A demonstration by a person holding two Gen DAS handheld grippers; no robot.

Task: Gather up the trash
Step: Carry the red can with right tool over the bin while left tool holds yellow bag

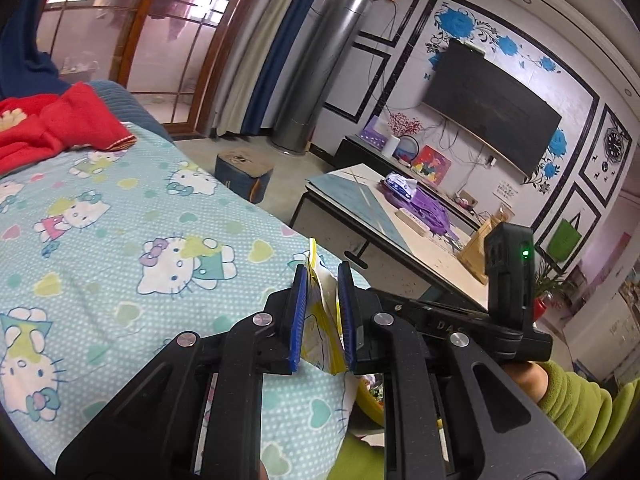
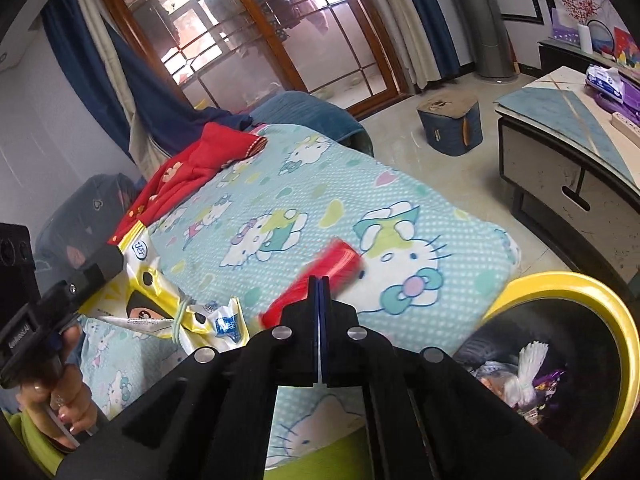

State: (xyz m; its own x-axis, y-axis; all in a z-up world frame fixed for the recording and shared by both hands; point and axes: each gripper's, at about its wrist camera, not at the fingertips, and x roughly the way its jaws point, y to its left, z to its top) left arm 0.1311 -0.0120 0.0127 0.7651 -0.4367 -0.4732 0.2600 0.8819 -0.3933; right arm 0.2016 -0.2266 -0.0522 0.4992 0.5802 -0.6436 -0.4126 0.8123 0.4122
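In the left wrist view the left gripper (image 1: pixel 323 312) is clamped on a crinkled yellow-and-white plastic snack bag (image 1: pixel 320 320), held just above the edge of the pale blue cat-print quilt (image 1: pixel 120 220), so I judge that piece collected but not yet binned. In the right wrist view the right gripper (image 2: pixel 320 320) has its jaws pressed together with nothing between them, and a blurred red wrapper (image 2: pixel 316 280) shows just beyond its tips. The yellow-rimmed black trash bin (image 2: pixel 560 292), already holding scraps, stands against the quilt's near corner with open floor beyond it.
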